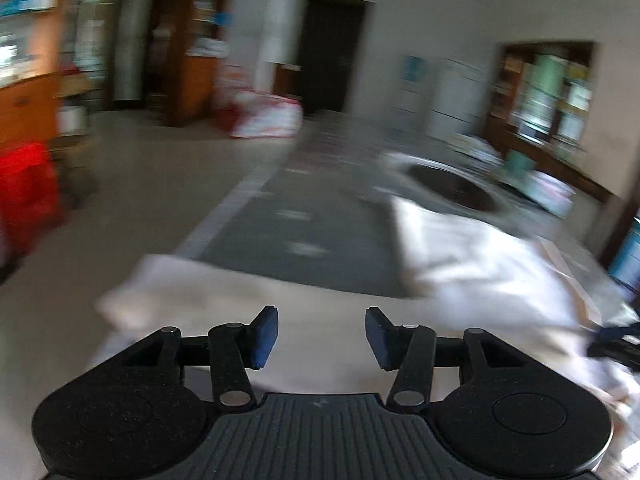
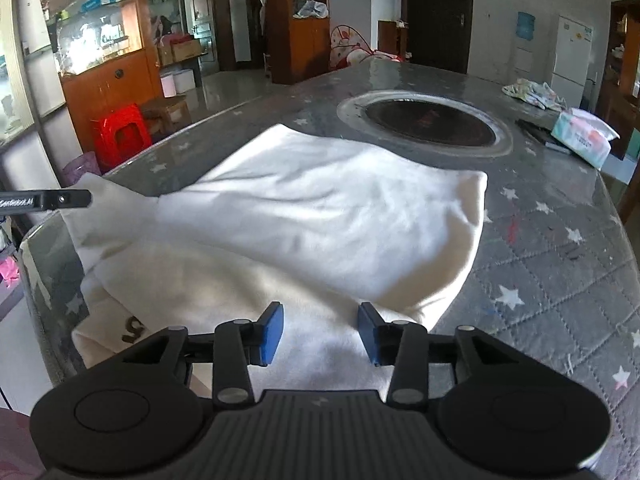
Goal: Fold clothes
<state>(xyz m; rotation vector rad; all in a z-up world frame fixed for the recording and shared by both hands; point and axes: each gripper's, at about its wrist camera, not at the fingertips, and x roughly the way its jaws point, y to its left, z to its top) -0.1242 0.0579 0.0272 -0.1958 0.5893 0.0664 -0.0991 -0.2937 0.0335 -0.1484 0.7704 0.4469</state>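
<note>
A white garment point(image 2: 304, 216) lies on the grey star-patterned table point(image 2: 552, 264), its upper part folded over the lower part. My right gripper point(image 2: 320, 334) is open and empty, its blue pads above the garment's near part beside the folded edge. My left gripper point(image 1: 321, 334) is open and empty over the same white garment point(image 1: 460, 264), in a motion-blurred view. Part of the left gripper point(image 2: 44, 200) shows at the left edge of the right wrist view, over a sleeve end.
A round dark recess point(image 2: 428, 120) with a metal rim sits in the table beyond the garment. A tissue pack point(image 2: 584, 136) and a crumpled cloth point(image 2: 532, 94) lie at the far right. A red stool point(image 2: 122, 132) stands on the floor to the left.
</note>
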